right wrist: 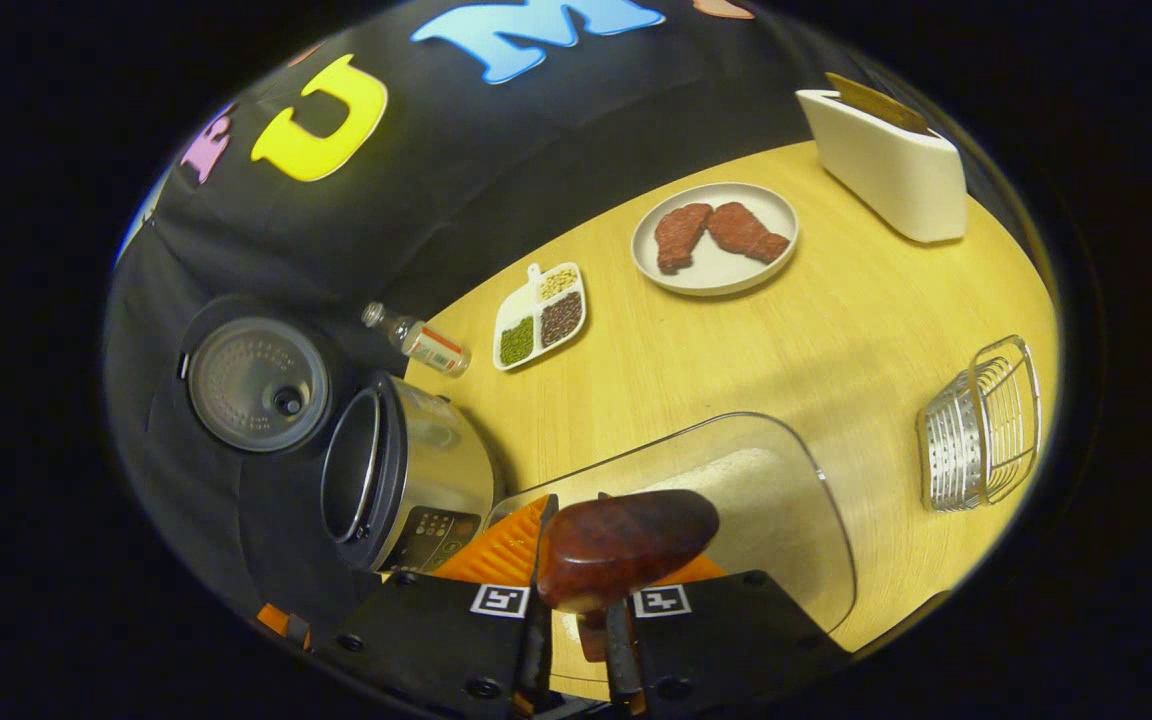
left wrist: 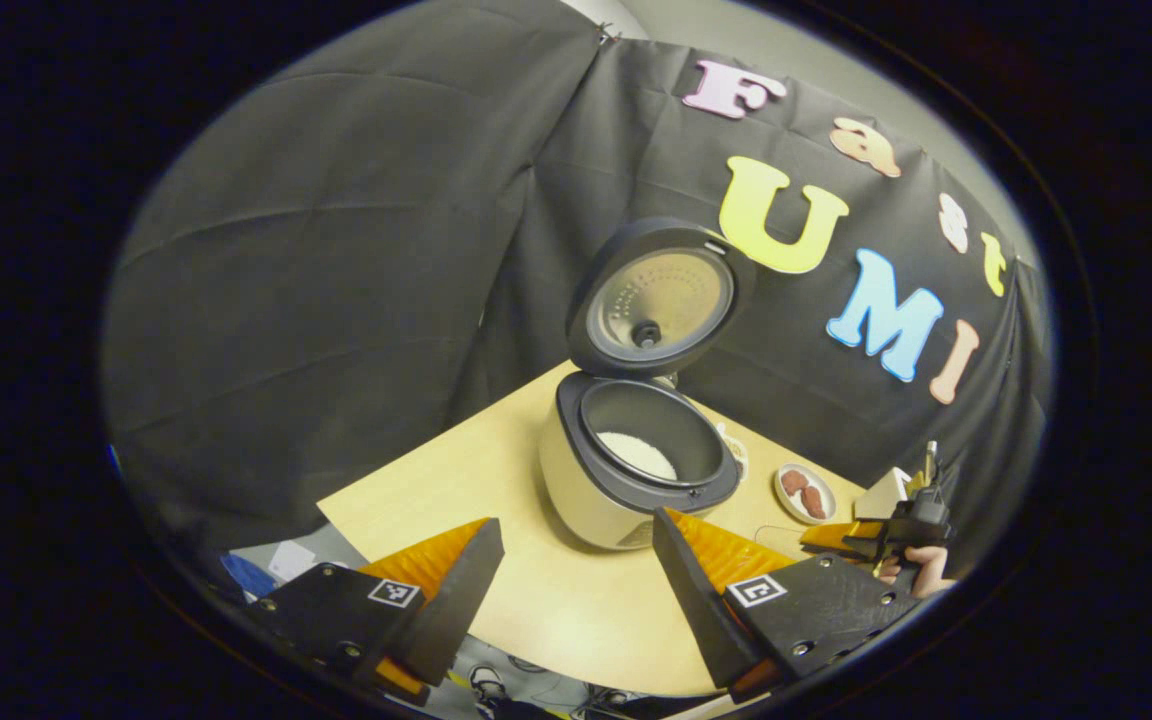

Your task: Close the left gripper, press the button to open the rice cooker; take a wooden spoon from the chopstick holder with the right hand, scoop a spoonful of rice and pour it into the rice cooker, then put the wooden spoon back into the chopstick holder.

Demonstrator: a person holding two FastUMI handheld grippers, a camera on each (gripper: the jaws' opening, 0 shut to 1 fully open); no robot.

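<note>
Left gripper view: the left gripper [left wrist: 576, 560] hangs above the near edge of the wooden worktop [left wrist: 536, 610], its jaws wide apart and holding nothing. Beyond them stands the rice cooker [left wrist: 626, 470], its lid [left wrist: 658, 298] swung upright; a patch of white rice [left wrist: 638, 455] lies in the inner pot. To the right, a plate of meat [left wrist: 804, 493] sits near the cooker. Farther right, a hand [left wrist: 921, 570] holds the right gripper [left wrist: 881, 540].

Right gripper view: the right gripper [right wrist: 576, 610] has its jaws closed on the handle of the wooden spoon [right wrist: 624, 548], whose bowl faces the camera over a clear container of rice [right wrist: 746, 505]. The open cooker stands to the left. On the worktop lie a small bottle [right wrist: 418, 340], a divided dish of grains [right wrist: 541, 315], the meat plate, a white holder [right wrist: 886, 165] and a wire basket [right wrist: 981, 425].
</note>
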